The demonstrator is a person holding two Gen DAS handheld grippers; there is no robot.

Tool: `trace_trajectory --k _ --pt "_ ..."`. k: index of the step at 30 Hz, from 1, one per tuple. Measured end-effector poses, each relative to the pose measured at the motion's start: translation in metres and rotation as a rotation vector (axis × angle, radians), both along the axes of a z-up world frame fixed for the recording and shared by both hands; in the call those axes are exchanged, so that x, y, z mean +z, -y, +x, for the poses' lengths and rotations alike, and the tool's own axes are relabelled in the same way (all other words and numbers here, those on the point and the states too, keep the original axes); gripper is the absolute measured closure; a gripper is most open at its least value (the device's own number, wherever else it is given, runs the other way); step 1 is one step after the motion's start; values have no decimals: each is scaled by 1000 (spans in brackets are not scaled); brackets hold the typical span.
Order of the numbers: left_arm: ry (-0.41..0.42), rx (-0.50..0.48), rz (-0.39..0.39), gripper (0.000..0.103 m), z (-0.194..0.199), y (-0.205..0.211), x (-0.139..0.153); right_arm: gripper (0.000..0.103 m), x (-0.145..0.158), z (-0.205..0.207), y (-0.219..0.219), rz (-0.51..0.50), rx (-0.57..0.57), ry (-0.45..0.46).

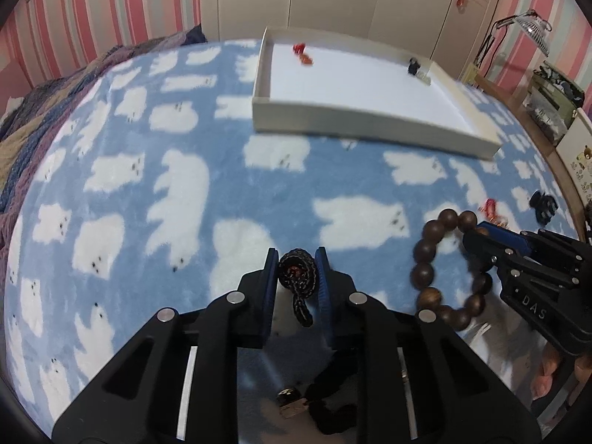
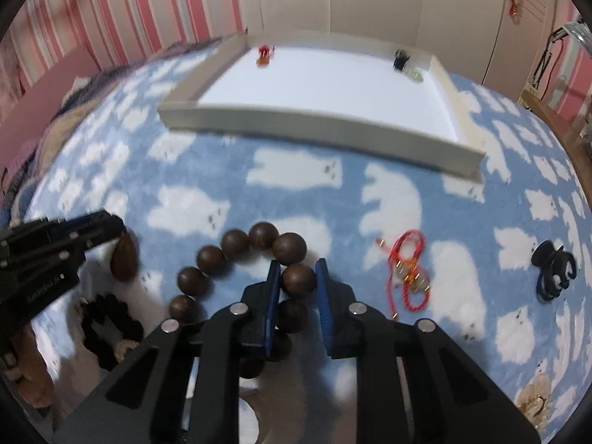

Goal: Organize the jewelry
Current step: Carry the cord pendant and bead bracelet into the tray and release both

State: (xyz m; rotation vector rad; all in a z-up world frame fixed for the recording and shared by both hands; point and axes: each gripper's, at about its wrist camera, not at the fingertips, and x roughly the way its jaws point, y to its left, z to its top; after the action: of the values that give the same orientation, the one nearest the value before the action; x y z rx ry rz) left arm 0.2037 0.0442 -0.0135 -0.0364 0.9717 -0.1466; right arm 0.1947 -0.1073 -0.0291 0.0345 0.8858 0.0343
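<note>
Two bracelets gripped above the blanket
A black braided cord [image 1: 298, 275] is clamped by the left gripper [image 1: 297, 272]; a wooden bead bracelet [image 2: 236, 259] (lower centre) is pinched by the right gripper [image 2: 298, 281], the white tray [image 2: 318, 129] lying upper centre.

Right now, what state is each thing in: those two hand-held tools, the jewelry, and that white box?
left tool: shut on black cord
black cord: pinched, tail dangling
right tool: shut on wooden bead bracelet
wooden bead bracelet: one bead gripped between the fingers
red string bracelet: loose on the blanket
black hair claw: lying on the blanket
white box: open, two small pieces inside
</note>
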Motion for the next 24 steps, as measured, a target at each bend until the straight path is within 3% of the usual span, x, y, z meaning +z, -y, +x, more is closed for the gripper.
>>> trace_trajectory --k 9,13,15,19,24 --pt "166 -30 43 85 25 18 70 83 64 9 16 -12 -22 195" --pt "215 -56 40 85 62 34 102 83 93 33 31 -53 -60 264" --pt "231 -68 47 85 82 43 109 83 103 55 45 -20 -65 268" --pt "178 -91 -17 85 145 60 104 84 108 110 61 -12 -66 240" --pt "72 -93 -52 85 234 80 73 84 92 191 76 -26 -84 173"
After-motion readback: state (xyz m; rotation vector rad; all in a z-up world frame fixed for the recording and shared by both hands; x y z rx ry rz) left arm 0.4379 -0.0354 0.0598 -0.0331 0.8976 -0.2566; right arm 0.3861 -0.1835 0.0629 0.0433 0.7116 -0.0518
